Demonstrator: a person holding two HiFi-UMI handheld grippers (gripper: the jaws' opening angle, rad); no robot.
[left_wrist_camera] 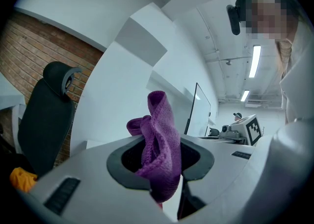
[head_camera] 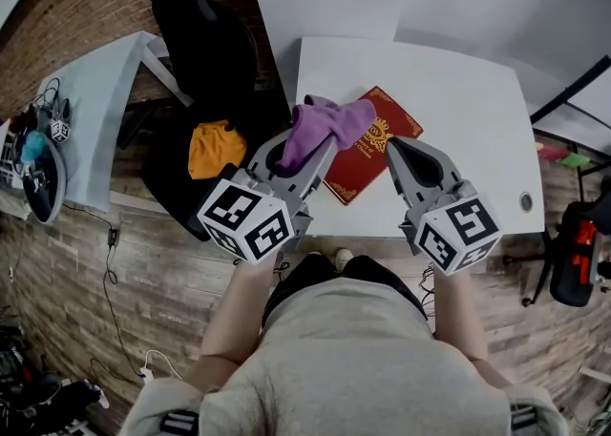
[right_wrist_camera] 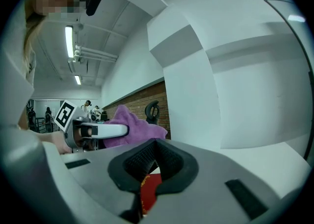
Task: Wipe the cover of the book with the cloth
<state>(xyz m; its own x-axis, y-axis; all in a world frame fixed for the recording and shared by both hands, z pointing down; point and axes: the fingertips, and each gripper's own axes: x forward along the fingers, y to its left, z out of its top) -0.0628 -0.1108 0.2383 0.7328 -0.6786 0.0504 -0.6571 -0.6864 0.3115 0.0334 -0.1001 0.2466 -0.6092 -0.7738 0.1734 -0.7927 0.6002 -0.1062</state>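
While the left gripper has its fingers clamped on the purple cloth, wiping looks not yet begun: the cloth is bunched and sticks up out of the fingers, above the book's left corner and apparently clear of the cover. Step in hand, as I judge it: bringing the cloth to the book.

Right gripper sits at the book's right edge, fingers drawn together to a slit. Red cover shows through it from below, and nothing seems gripped.

Next move calls for tipping the left gripper down so a loose fold of cloth lies on the cover, then sweeping across. The right gripper could press an edge so the book doesn't slide.

Book: thin, dark red, gold ornament and gold border, closed, flat on the white desk, turned at an angle. Cover looks smooth and stiff. Any dust or marks are too small to tell.
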